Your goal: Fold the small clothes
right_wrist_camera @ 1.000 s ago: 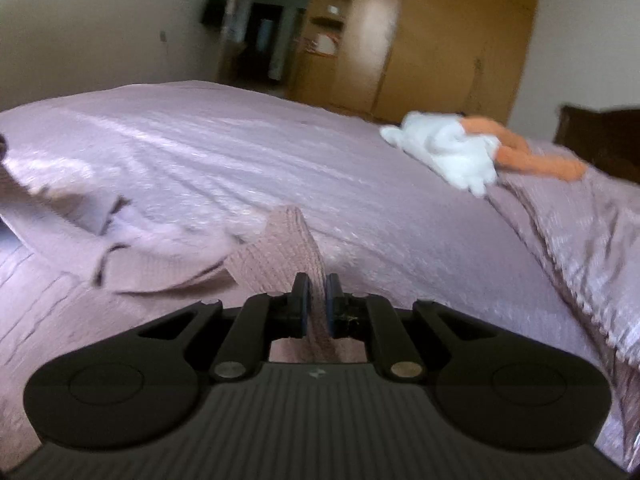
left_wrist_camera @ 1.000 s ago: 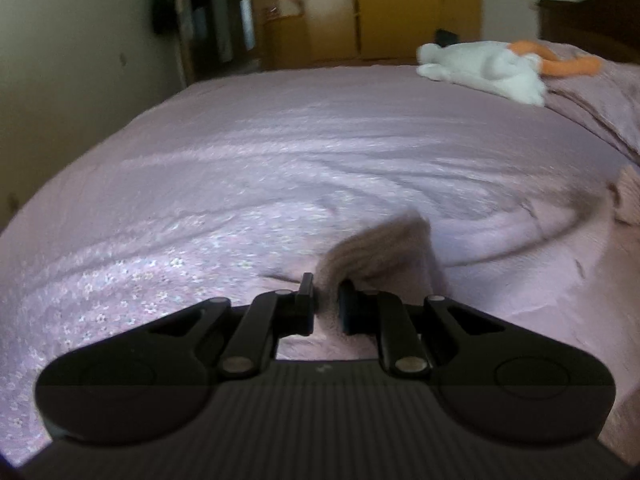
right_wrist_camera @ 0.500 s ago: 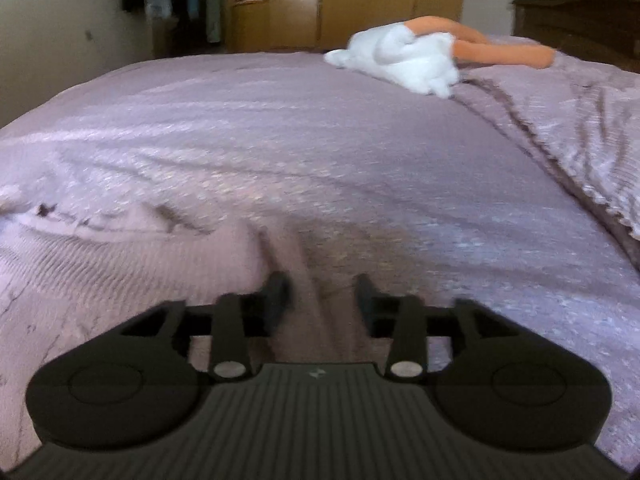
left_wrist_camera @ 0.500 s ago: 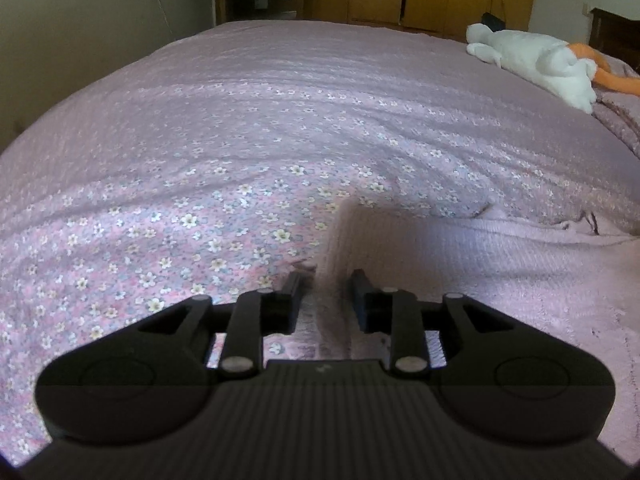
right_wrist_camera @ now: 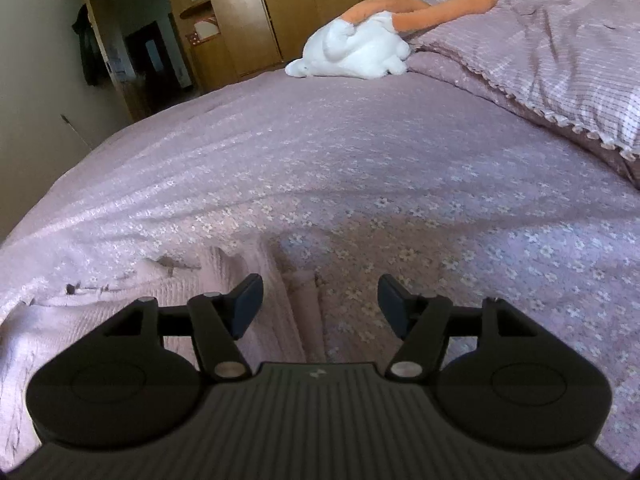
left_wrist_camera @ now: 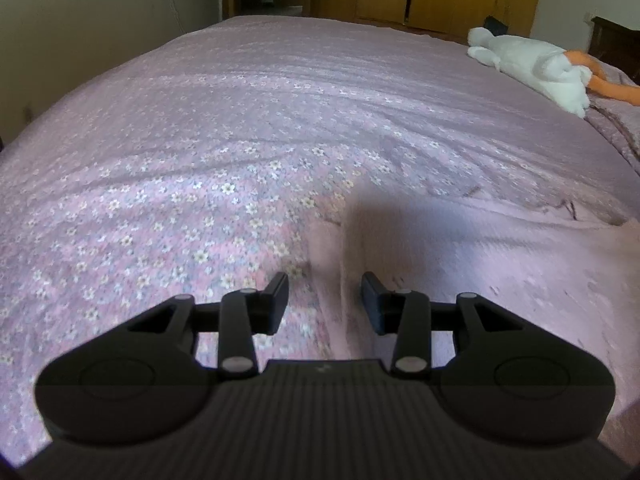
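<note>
The pink garment (left_wrist_camera: 500, 280) lay flat on the bed (left_wrist_camera: 280, 120), its edges running forward between both wide, empty jaws, body spread between them.

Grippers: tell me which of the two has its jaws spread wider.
The right gripper: its fingers stand clearly farther apart than those of the left gripper. Both are open, holding nothing, over the pink knit garment.
</note>
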`<state>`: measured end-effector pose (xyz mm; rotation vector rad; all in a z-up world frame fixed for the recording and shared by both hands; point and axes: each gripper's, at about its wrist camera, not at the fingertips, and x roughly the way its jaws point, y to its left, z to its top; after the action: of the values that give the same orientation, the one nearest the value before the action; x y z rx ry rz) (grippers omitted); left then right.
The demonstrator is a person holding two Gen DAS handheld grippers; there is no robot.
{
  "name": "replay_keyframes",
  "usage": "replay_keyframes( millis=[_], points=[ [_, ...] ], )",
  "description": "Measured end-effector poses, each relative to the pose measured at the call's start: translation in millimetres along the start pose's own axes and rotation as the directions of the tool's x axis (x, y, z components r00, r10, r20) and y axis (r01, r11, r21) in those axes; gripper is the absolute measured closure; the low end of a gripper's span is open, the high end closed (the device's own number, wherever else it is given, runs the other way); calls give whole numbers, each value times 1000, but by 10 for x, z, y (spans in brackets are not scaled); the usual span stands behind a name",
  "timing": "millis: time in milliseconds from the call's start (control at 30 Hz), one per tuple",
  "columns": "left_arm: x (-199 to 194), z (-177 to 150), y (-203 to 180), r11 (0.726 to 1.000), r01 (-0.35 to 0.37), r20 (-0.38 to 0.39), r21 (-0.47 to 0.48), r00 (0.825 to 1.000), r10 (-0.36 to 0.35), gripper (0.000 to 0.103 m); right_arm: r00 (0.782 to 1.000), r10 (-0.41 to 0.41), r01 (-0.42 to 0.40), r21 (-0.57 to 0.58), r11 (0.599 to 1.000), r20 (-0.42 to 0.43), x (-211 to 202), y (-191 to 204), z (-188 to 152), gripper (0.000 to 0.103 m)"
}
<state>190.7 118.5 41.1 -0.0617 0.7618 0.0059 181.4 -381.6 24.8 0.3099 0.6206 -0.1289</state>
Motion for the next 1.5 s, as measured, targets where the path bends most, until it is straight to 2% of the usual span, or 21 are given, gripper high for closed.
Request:
replay_keyframes(
  millis=[67, 167, 433, 467, 533, 700, 967, 1200, 1333, 1500],
  points=[
    [-78, -44, -27, 1000, 1, -4, 15, 1000, -1, 61, 1000, 11, -11, 18, 1000, -11, -61, -25, -52, 32],
    [-205, -122, -57, 1000, 1, -11, 28, 1000, -1, 61, 996, 73, -69, 71, 995, -45, -147, -78, -163, 24],
    [-359, -286, -32, 1000, 14, -84, -25, 996, -16, 60, 988, 134, -123, 131, 984, -79, -376, -175, -395, 20],
    [-368, -307, -31, 999, 11, -96, -31, 995, -14, 57, 986, 142, -129, 137, 982, -87, -391, -194, -407, 20],
    [-400, -353, -27, 999, 3, -111, -41, 994, -8, 43, 981, 163, -145, 158, 977, -105, -415, -233, -455, 20],
    [-491, -449, -59, 999, -12, -120, -45, 993, 7, 43, 962, 229, -189, 245, 951, -149, -426, -352, -572, 19],
    [-605, -540, -155, 999, -23, -134, -49, 991, 16, 43, 941, 276, -234, 217, 948, -194, -362, -292, -595, 12],
    [-644, -581, -178, 997, -22, -148, -68, 989, 12, 43, 929, 316, -260, 266, 928, -194, -290, -315, -578, 10],
    [-688, -582, -207, 998, -25, -145, -58, 989, 17, 43, 904, 379, -310, 308, 900, -199, -223, -247, -574, 10],
    [-733, -575, -232, 998, -26, -141, -48, 990, 19, 43, 905, 386, -319, 311, 895, -182, -142, -115, -593, 10]
  ],
)
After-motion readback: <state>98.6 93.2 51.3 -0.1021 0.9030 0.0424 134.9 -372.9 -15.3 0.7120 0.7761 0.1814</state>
